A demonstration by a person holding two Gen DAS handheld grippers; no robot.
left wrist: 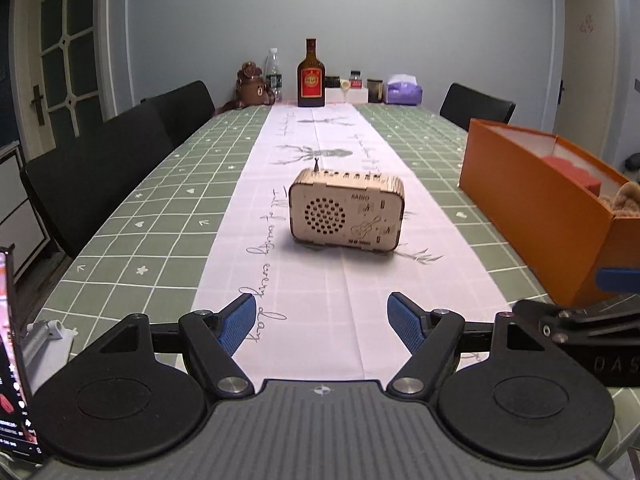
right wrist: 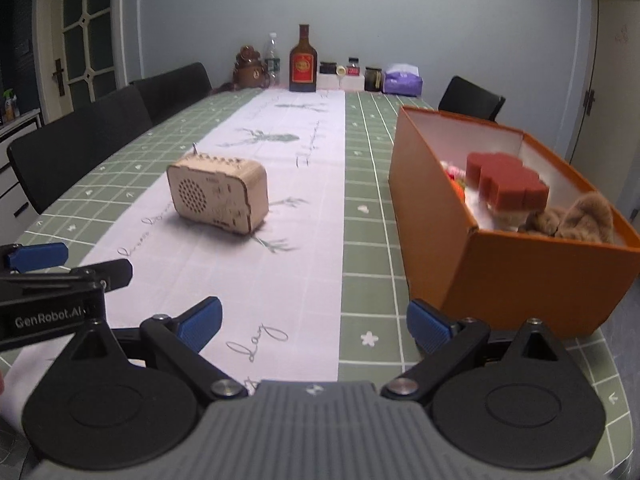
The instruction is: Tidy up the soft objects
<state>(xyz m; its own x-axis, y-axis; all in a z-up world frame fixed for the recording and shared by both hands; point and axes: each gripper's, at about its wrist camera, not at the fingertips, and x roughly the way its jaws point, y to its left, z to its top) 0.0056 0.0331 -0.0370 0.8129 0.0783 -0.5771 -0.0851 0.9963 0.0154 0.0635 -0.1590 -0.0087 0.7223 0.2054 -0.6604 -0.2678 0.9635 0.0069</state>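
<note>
An orange box (right wrist: 516,276) stands on the right of the table. Inside it lie a dark red flower-shaped sponge (right wrist: 506,184), a brown furry plush (right wrist: 576,220) and a small colourful item behind the sponge. In the left wrist view the same box (left wrist: 532,200) shows the sponge (left wrist: 572,174) and the plush (left wrist: 624,200) over its rim. My left gripper (left wrist: 321,322) hangs open over the pale runner with nothing between its blue pads. My right gripper (right wrist: 315,326) is open and empty, just short of the box's near left corner. A brown bear plush (left wrist: 253,87) sits at the far end.
A wooden radio-shaped box (left wrist: 346,212) rests mid-runner ahead of both grippers. At the far end stand a brown bottle (left wrist: 311,76), a water bottle (left wrist: 273,70), jars and a purple tissue pack (left wrist: 403,91). Black chairs (left wrist: 104,164) line the left side. A phone screen (left wrist: 12,364) is at the near left edge.
</note>
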